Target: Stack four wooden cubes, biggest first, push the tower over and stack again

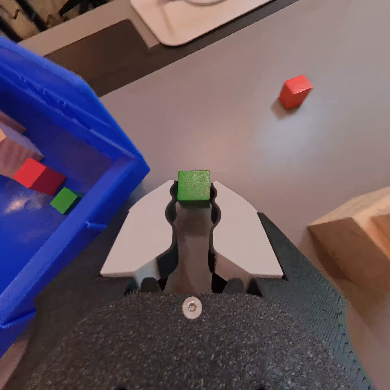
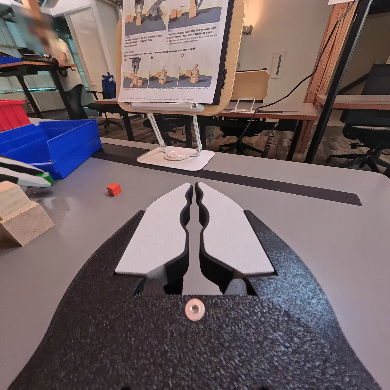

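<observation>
My left gripper [image 1: 193, 186] is shut on a small green cube [image 1: 193, 185], both pads pressed on its sides, above the grey table beside the blue bin [image 1: 101, 130]. The bin holds a red cube [image 1: 31, 172], a green cube [image 1: 63, 199] and a wooden block [image 1: 14, 147]. A loose red cube [image 1: 295, 90] lies on the table ahead to the right. In the right wrist view the left gripper [image 2: 45, 179] shows at the far left with the green cube [image 2: 48, 176]. My right gripper [image 2: 194, 185] is shut and empty, low over the table, with the red cube [image 2: 114, 189] to its left.
Large wooden blocks [image 2: 19, 215] sit at the left of the table, and also show at the right of the left wrist view [image 1: 354, 236]. A white stand [image 2: 177, 157] holding an instruction board is at the back. A red bin [image 2: 11, 114] sits behind the blue bin [image 2: 63, 143]. A person stands far left. My hands' fingertips stand some 40 cm from each other.
</observation>
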A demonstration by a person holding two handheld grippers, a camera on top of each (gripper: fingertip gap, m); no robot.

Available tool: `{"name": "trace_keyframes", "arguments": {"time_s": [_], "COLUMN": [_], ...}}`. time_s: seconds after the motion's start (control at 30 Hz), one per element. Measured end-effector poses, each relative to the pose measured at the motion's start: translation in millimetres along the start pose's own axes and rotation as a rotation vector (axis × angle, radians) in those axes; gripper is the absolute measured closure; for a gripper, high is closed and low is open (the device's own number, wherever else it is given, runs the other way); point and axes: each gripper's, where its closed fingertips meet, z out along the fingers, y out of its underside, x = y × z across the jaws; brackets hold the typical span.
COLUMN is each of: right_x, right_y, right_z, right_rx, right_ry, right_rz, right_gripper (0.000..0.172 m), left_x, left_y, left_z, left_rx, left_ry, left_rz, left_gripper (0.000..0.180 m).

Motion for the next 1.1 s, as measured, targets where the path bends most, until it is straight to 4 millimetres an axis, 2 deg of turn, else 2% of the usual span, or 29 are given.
{"name": "trace_keyframes", "arguments": {"time_s": [0.1, 0.2, 0.27, 0.4, 0.6, 0.83, 1.1], "right_x": [-1.1, -2.0, -2.2, -0.6, -0.3, -0.5, -0.3], "right_y": [1.2, 3.0, 3.4, 4.4, 6.6, 7.9, 7.7], "right_z": [0.8, 1.6, 1.6, 1.8, 2.7, 3.4, 3.1], "right_rx": [-0.004, -0.011, -0.012, -0.014, -0.022, -0.027, -0.027], "right_ry": [-0.004, -0.006, -0.004, 0.007, 0.008, 0.004, 0.004], "right_rz": [-0.001, -0.003, -0.006, -0.011, -0.013, -0.01, -0.011], "right_gripper": [0.169, 0.169, 0.169, 0.169, 0.169, 0.169, 0.169], "left_x": [25.7, 57.8, 79.9, 111.5, 128.7, 134.3, 135.9], "left_y": [-25.9, -45.1, -52.1, -58.3, -47.0, -38.8, -39.0], "left_z": [-25.7, -54.0, -72.0, -96.6, -92.0, -88.0, -87.1], "left_rx": [0.103, 0.163, 0.18, 0.188, 0.113, 0.086, 0.096], "left_ry": [0.131, 0.303, 0.437, 0.632, 0.731, 0.77, 0.805], "left_rz": [0.075, 0.249, 0.333, 0.453, 0.527, 0.563, 0.597], "left_gripper": [0.152, 0.151, 0.152, 0.152, 0.152, 0.152, 0.151]}}
